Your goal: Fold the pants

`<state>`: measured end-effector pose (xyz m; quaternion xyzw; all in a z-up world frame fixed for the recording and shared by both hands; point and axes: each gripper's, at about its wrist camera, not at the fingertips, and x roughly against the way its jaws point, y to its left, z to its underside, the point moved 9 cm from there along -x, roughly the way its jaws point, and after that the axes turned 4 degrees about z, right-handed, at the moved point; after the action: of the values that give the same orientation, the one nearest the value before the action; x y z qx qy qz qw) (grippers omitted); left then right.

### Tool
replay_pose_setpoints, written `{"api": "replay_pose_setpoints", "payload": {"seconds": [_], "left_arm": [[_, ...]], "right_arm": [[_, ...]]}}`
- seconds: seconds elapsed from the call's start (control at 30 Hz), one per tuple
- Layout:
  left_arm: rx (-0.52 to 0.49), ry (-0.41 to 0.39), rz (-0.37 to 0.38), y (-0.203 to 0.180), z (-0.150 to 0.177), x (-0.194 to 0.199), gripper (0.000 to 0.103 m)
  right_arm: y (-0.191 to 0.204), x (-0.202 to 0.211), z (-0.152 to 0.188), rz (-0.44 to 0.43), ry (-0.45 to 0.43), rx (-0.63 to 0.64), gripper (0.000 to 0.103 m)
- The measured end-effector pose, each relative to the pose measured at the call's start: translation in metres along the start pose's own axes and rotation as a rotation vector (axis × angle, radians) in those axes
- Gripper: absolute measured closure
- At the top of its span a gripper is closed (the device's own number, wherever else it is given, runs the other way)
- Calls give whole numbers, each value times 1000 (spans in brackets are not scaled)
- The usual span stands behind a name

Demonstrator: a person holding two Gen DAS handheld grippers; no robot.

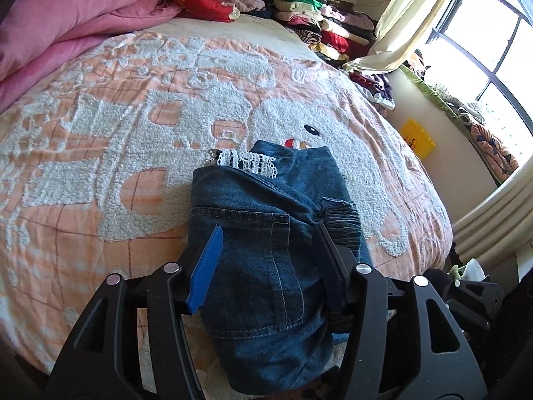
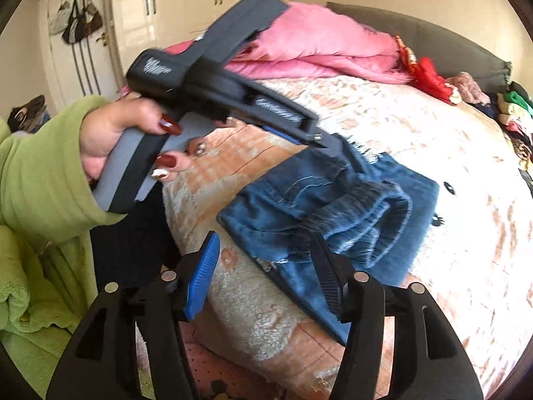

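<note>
Blue denim pants [image 1: 266,233] lie folded into a compact bundle on the peach and white bedspread [image 1: 116,116], with a white lace trim [image 1: 245,161] at the far end and a dark elastic waistband [image 1: 343,225] at the right. My left gripper [image 1: 269,233] is open, its fingers spread either side of the bundle just above it. In the right wrist view the pants [image 2: 333,206] lie near the bed's edge, and my left gripper [image 2: 319,143] hovers over their far corner. My right gripper [image 2: 266,243] is open and empty at the near edge of the pants.
A pink quilt [image 1: 66,23] is heaped at the head of the bed. Stacks of folded clothes [image 1: 316,23] stand at the far right corner. A window [image 1: 483,60] and its ledge run along the right. A green fleece sleeve [image 2: 43,183] covers the left arm.
</note>
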<state>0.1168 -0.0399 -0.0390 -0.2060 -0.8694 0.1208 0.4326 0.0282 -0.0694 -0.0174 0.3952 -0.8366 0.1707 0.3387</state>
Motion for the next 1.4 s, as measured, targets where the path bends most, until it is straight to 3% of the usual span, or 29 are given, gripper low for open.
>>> {"api": "replay_pose_setpoints", "payload": {"seconds": [0.07,0.17,0.27,0.4,0.47,0.67,0.93,1.17,1.4], "left_arm": [[-4,-9,-3,-2,-1,4,45],[-10,-24,-5,-4,-2,11,44],[-17,-36,-10,-5,-3,18,34],[-31,-51,-17,-7,-4,25,33],[-38,-58,-22,-9,-4,28,31],[-55,-79,-43,-9,-3,37,26],[-63,-98,-63,-8,2,48,18],[-56,-102,-72,-3,8,53,17],[-39,-91,-89,9,15,52,17]], "right_arm": [[-4,2,-1,15,-6,-8,47],[-12,9,-2,40,-23,-23,32],[-15,16,-4,55,-40,-38,32],[-21,23,-6,91,-66,-53,30],[-25,27,-8,108,-85,-69,23],[-43,41,-17,163,-143,-125,21],[-62,47,-17,215,-159,-197,21],[-80,58,-18,285,-191,-261,21],[-97,54,-8,317,-165,-332,21]]}}
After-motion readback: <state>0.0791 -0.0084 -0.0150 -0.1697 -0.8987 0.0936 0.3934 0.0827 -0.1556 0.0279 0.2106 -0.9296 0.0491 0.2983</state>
